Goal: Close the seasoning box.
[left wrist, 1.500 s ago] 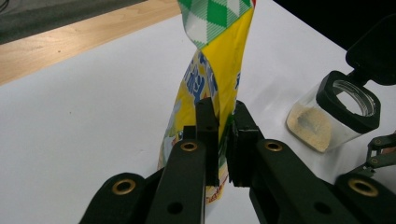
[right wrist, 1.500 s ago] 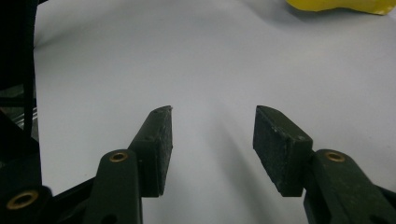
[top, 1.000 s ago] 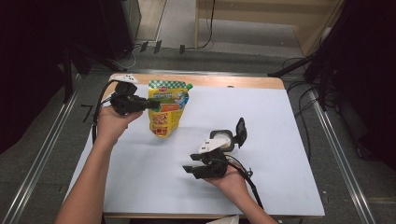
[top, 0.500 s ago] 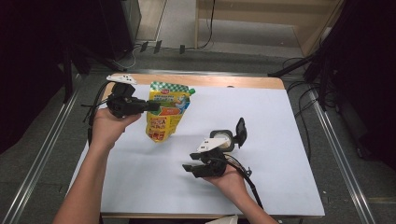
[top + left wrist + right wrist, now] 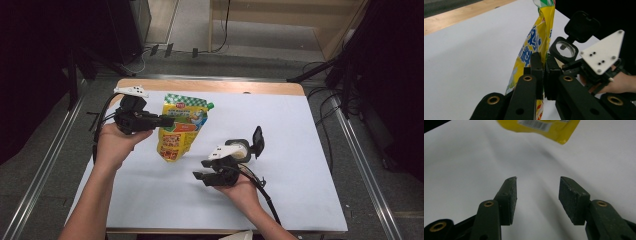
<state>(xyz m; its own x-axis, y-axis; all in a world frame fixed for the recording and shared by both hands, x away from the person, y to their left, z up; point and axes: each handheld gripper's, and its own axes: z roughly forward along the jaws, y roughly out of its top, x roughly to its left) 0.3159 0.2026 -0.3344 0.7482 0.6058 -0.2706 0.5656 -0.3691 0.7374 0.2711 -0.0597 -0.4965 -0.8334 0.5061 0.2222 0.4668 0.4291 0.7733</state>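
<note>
A yellow snack pouch with a green-and-white checked top hangs over the white table sheet. My left gripper is shut on its left edge. In the left gripper view the jaws pinch the pouch between them. A black round container with its flip lid open stands right of the pouch and also shows in the left gripper view. My right gripper sits just in front of it, low over the sheet, open with nothing between its fingers. The pouch's lower end lies beyond it.
The sheet covers a wooden table whose bare far edge shows at the back. Metal rails run along both sides. Cables trail from the grippers. Dark equipment stands around the table.
My left gripper has shifted slightly toward the near side with the pouch, whose lower end now hangs closer to me. The right gripper has stayed in place, open.
</note>
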